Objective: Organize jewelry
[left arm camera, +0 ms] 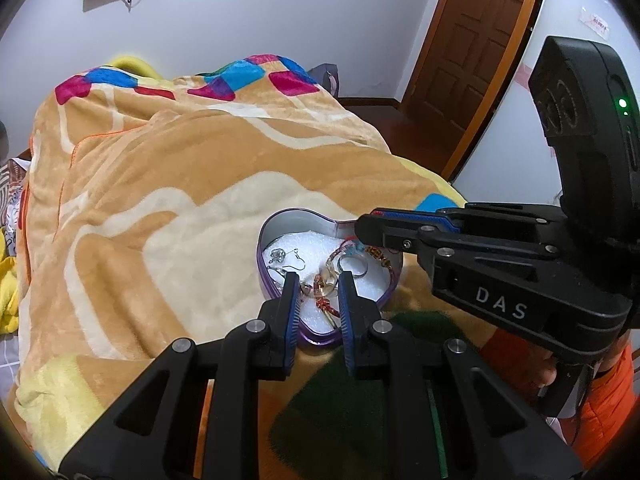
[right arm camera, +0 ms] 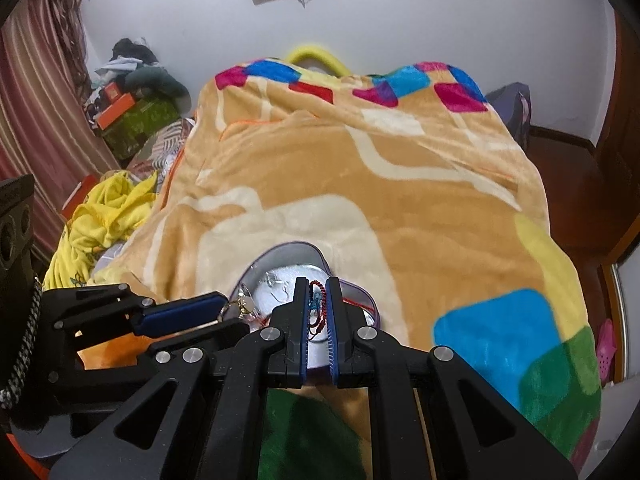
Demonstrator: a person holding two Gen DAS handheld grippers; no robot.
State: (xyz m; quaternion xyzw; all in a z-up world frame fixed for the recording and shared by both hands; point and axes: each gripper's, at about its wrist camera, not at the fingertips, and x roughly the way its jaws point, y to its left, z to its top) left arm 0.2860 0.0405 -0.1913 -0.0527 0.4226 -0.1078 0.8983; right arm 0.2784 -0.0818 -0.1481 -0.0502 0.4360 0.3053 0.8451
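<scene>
A plush tan and cream blanket [left arm camera: 168, 184], bordered with bright coloured squares, covers a bed in a white-walled room with a brown panelled door [left arm camera: 476, 36]. On the blanket sits a heart-shaped tin [left arm camera: 276, 280] with a purple outer wall, a bare metal inside and a white foam lining, holding a tangle of jewelry: silver hook earrings [left arm camera: 286, 259], a plain silver ring [left arm camera: 354, 266] and a red and gold woven cord [left arm camera: 325, 304]. The left gripper [left arm camera: 319, 280] hangs over the tin's near edge, its blue ribbed pads a narrow gap apart; whether they pinch anything cannot be told. The right gripper [right arm camera: 318, 286], reaching in from the side, is clamped on a red beaded bracelet [right arm camera: 316, 308] with a blue charm, above the tin. An orange quilted sleeve [left arm camera: 612, 396] shows behind it.
</scene>
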